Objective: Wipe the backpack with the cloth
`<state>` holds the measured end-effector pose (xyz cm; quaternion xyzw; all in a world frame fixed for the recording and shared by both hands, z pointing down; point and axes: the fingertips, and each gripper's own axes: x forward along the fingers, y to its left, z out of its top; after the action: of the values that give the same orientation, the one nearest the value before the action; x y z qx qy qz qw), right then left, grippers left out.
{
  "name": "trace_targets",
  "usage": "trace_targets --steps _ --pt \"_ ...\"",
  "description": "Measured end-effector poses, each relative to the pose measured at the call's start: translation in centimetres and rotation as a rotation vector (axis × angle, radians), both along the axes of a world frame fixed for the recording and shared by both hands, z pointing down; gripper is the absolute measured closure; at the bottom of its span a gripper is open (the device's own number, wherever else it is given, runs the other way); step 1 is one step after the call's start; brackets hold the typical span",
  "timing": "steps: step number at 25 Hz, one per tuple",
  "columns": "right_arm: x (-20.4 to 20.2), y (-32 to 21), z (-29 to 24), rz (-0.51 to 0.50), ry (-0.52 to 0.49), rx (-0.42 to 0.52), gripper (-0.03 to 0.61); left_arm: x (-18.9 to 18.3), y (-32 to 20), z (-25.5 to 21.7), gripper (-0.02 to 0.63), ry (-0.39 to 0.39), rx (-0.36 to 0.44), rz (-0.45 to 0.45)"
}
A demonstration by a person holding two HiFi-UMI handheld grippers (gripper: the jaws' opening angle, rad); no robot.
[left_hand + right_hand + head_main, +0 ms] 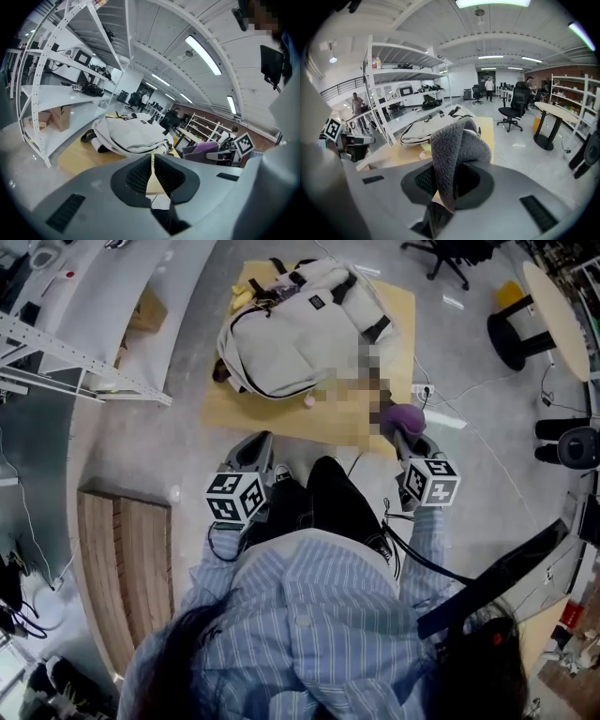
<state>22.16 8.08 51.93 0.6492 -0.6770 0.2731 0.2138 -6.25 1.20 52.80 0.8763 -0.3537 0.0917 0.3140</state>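
A cream backpack (305, 329) with black straps lies flat on a low wooden table (281, 413) in front of me. It also shows as the backpack (131, 133) in the left gripper view and the backpack (433, 124) in the right gripper view. My right gripper (405, 432) is shut on a fluffy purple cloth (403, 416), held at the table's near right corner; the cloth (457, 150) folds up between the jaws. My left gripper (251, 454) is shut and empty, just short of the table's near edge.
White metal shelving (56, 362) stands to the left. A wooden platform (127, 568) lies on the floor at lower left. Office chairs (450, 254) and a round table (558, 306) stand at the upper right. A cable (487, 442) runs across the floor.
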Motion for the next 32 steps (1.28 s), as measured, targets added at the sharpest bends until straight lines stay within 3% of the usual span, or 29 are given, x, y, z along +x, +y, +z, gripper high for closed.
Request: trace_targets --steps 7,16,22,28,32 --pt "-1.0 -0.5 -1.0 -0.004 -0.024 0.035 0.529 0.3 1.1 -0.5 0.592 -0.014 0.029 0.024" --pt "-1.9 0.4 -3.5 -0.119 -0.046 0.113 0.529 3.3 3.3 -1.0 0.592 0.001 0.03 0.003" --pt "1.0 8.0 -3.0 -0.172 -0.022 0.093 0.529 9.6 9.4 -2.2 0.592 0.018 0.047 0.026" --pt "5.0 17.8 -0.8 -0.145 -0.079 0.057 0.529 15.6 19.5 -1.3 0.592 0.002 0.041 0.066" --pt "5.7 22.1 0.3 -0.164 -0.116 0.053 0.529 17.8 26.0 -0.2 0.592 -0.022 0.024 0.081"
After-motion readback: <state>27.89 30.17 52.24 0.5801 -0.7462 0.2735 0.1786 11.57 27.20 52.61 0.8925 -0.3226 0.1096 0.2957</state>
